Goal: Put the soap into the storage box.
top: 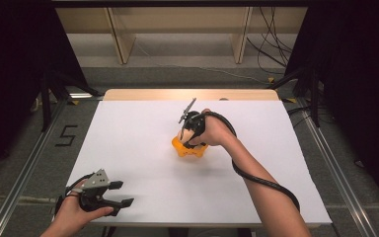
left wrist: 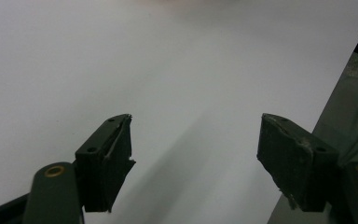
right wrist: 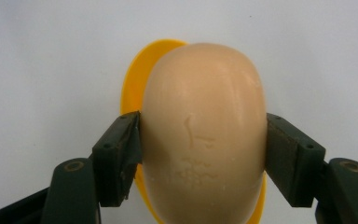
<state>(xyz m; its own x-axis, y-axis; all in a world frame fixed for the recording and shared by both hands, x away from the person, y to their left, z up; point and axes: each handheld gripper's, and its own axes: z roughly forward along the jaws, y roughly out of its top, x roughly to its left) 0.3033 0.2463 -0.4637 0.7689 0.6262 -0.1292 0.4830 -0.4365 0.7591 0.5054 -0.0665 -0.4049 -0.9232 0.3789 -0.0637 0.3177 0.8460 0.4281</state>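
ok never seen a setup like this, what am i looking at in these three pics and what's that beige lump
No robot here: a person holds a handheld two-jaw gripper in each hand over a white table. The high view looks down from above the person. The other two pictures come from small cameras riding on each gripper, looking along its black jaws.

The left gripper is near the table's front left corner, its jaws spread wide with nothing between them; the left gripper view shows it over bare tabletop.

The right gripper is closed on the beige lump, which looks like a bar of soap with a faint stamped mark. Under it is an orange-yellow dish, probably a soap dish. Whether the soap rests in it or is just above cannot be told.
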